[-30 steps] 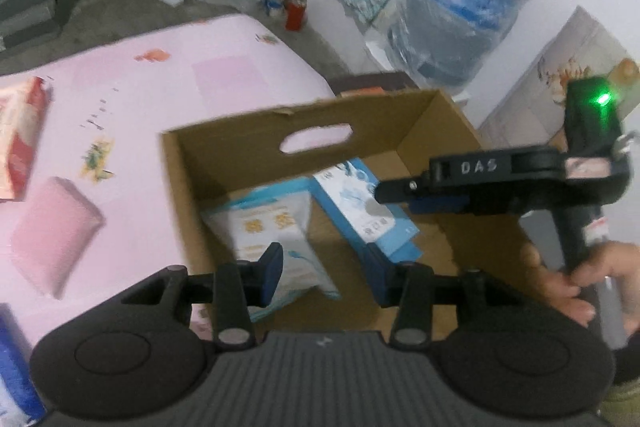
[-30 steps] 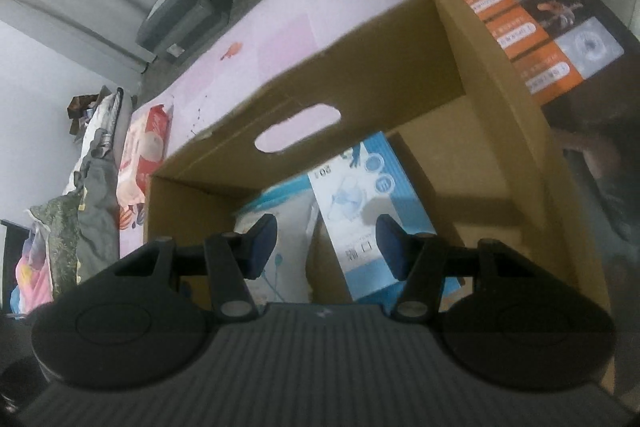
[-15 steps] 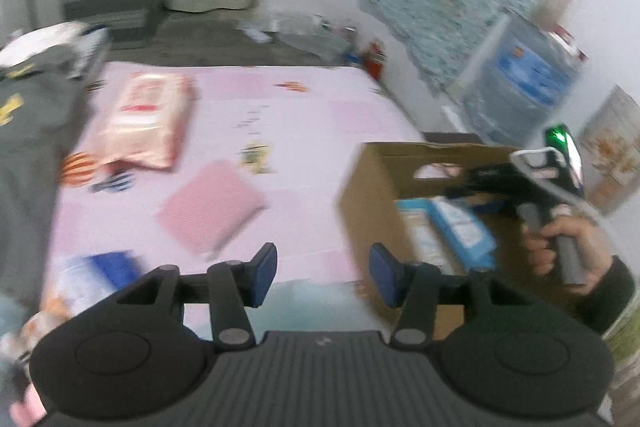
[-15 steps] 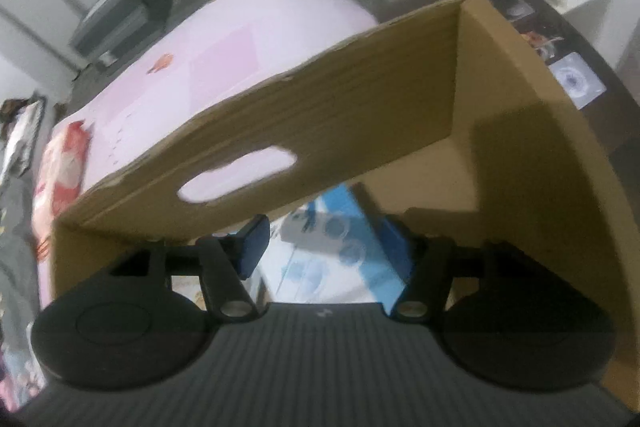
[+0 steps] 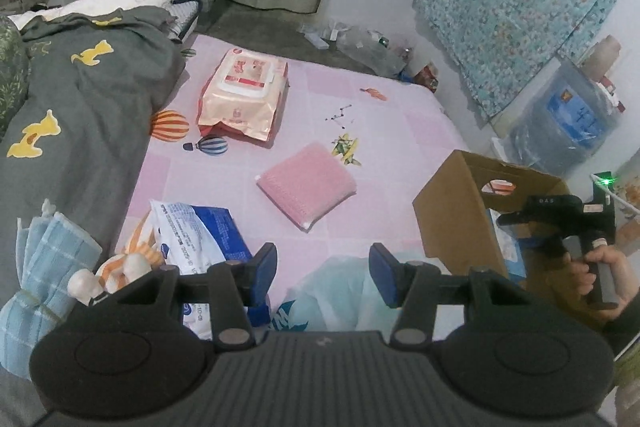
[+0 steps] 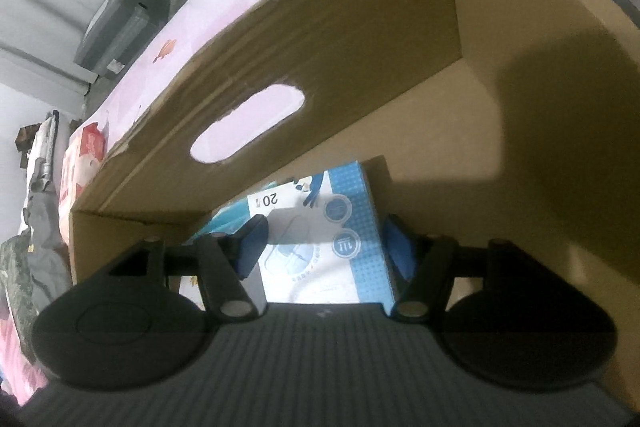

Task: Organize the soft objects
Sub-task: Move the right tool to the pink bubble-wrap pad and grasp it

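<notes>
Across the pink bed (image 5: 400, 131), loose soft goods waiting; at its right edge, the cardboard box (image 5: 452, 211), with a blue-and-white pack (image 6: 340, 227) lying inside on its floor. Out on the sheet: a peach wipes pack (image 5: 240, 95) well apart from the box, a pink pad (image 5: 308, 185) nearer, a pale blue bag (image 5: 340, 283) just under the left claw (image 5: 322, 267).

Left claw: partly open, having just been opening, nothing between the jaws. Right claw (image 6: 324, 243), down inside the box: just been widening, pads either side of the pack, seemingly not pressing.

Probably best: lift the right claw straight up, clear of the box wall, without dragging the pack. With the left, lower onto the pale bag, pinch a thick fold rather than loose film, then carry over the rim.
</notes>
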{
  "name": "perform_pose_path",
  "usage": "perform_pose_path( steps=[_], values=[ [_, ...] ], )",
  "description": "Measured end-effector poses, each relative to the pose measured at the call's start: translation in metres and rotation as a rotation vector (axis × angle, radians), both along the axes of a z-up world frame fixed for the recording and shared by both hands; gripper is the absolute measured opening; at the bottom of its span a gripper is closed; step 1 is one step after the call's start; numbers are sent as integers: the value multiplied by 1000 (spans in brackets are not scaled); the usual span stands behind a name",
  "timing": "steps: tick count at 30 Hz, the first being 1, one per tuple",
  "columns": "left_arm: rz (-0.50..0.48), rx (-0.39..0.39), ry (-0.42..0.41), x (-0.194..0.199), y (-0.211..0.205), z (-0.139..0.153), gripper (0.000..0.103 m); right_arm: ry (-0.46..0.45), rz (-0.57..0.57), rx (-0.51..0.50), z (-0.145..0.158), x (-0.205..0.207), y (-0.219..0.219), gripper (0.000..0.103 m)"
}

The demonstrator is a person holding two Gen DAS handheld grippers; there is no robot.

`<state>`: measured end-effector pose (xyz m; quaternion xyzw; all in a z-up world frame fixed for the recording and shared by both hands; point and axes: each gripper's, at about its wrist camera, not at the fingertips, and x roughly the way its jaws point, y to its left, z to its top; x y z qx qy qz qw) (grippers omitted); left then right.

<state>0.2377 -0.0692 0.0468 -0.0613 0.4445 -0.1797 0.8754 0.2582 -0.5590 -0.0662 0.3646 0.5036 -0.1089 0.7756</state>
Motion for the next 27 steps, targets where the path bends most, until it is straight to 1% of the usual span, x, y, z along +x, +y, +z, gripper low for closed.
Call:
perform_pose_path(
  steps=[1,5,7,9,11,14,16,18,20,22,24,27],
  values=[
    [-1,-1,-7,0,0,1,52,-3,3,-21,4,0,1,64],
    [-4,4,-35,-4,2,7,53,-42,16,-172,34,0,10,66],
    [-9,10,-46,-5,3,9,54,-86,21,-183,52,-4,16,66],
    [-9,24,-62,-4,2,11,54,-147,37,-153,73,-5,28,66],
    [-11,38,-77,-3,0,11,54,-208,78,-92,93,-2,45,66],
    [-8,53,-74,6,-5,6,54,-281,186,12,120,12,79,66],
    [3,66,-70,15,-9,1,53,-300,279,109,129,30,110,66],
    [16,88,-65,29,-12,-5,53,-266,345,207,127,53,140,66],
    [22,122,-48,47,-17,-11,52,-190,374,288,114,77,167,66],
    [39,157,-25,69,-19,-17,50,-127,397,320,102,99,191,66],
    [62,172,20,95,-18,-25,49,-76,412,337,90,116,217,66],
    [101,131,113,135,-7,-39,49,-14,413,371,70,136,238,66]
  ],
)
